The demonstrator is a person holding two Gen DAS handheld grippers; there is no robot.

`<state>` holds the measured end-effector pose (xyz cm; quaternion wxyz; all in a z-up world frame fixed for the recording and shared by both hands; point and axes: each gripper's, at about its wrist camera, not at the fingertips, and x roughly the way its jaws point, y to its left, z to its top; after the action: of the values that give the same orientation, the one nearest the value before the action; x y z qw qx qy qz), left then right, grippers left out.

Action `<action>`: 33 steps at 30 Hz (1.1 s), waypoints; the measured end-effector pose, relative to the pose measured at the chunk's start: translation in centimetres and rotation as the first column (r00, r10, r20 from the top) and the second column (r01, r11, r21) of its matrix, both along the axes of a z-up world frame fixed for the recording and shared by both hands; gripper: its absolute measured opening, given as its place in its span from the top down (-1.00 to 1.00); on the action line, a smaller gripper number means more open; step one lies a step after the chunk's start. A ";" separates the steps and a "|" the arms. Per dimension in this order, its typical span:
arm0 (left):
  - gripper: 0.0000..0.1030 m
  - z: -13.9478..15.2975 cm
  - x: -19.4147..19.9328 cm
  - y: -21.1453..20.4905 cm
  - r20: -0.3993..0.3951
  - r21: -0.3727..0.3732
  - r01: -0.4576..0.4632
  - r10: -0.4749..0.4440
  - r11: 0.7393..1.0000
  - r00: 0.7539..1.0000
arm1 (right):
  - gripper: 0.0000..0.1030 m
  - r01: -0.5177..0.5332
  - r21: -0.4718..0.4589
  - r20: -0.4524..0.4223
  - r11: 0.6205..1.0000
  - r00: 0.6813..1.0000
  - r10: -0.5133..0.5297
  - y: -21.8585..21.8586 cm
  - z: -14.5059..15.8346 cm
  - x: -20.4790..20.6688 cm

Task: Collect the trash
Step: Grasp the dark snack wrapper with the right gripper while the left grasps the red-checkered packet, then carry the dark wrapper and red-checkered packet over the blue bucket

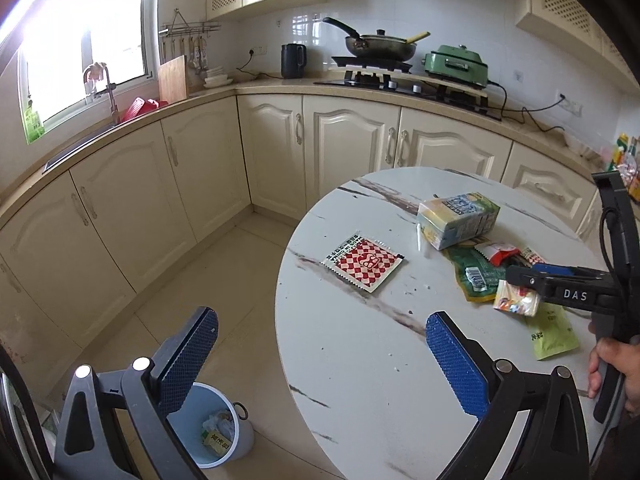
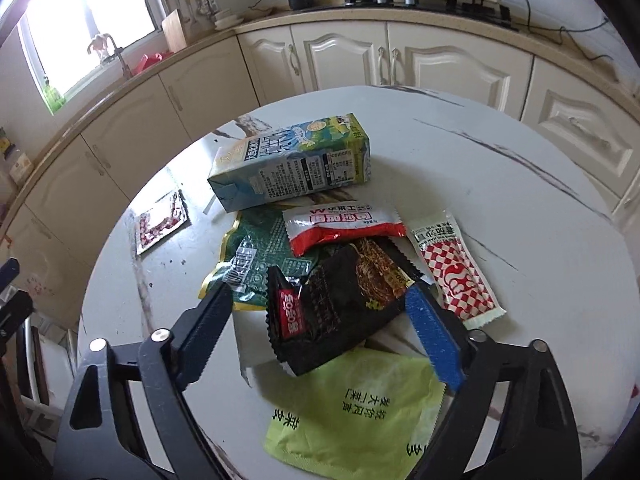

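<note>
A heap of trash lies on the round marble table (image 2: 480, 184): a milk carton (image 2: 292, 164) on its side, a dark green wrapper (image 2: 248, 252), a red-and-white packet (image 2: 340, 224), a red checkered sachet (image 2: 456, 268), a lime-green pouch (image 2: 360, 412) and a black wrapper (image 2: 340, 304). My right gripper (image 2: 320, 300) straddles the black wrapper, its blue pad at the wrapper's right edge and a gap on the left. From the left wrist view, the right gripper (image 1: 520, 272) hovers over the heap. My left gripper (image 1: 320, 317) is open and empty over the table's near-left edge. A flat red checkered packet (image 1: 364, 264) lies alone.
A light blue bin (image 1: 224, 428) holding some trash stands on the floor left of the table. Cream cabinets (image 1: 192, 184) and a counter with stove, wok (image 1: 380, 46) and kettle (image 1: 293, 61) run behind. A person's hand (image 1: 612, 364) holds the right gripper.
</note>
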<state>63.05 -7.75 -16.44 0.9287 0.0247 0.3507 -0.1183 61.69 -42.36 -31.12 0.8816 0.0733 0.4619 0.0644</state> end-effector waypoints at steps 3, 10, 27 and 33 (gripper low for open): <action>-0.98 -1.1 3.0 -0.9 -0.016 -0.008 0.034 -0.034 0.999 0.999 | 0.45 -0.007 -0.028 0.001 1.000 1.000 0.007 -0.4 0.0 -0.3; -0.98 -4.4 9.1 -3.2 -0.080 0.022 0.127 -0.125 0.992 0.989 | 0.69 0.004 0.006 0.075 1.000 0.997 -0.004 -3.5 1.5 -2.4; -0.21 -7.7 18.0 -7.3 -0.163 0.038 0.236 -0.227 0.971 0.960 | 0.69 -0.016 0.056 0.145 0.998 0.989 0.008 -5.7 3.7 -4.2; 0.09 -7.5 16.9 -7.0 -0.132 0.026 0.265 -0.260 0.964 0.957 | 0.68 -0.018 0.066 0.142 0.998 0.990 0.009 -5.4 3.3 -4.1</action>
<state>79.93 -14.73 -23.97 0.8796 0.0838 0.4055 -0.2341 57.57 -47.81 -27.83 0.9086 0.0950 0.3964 0.0910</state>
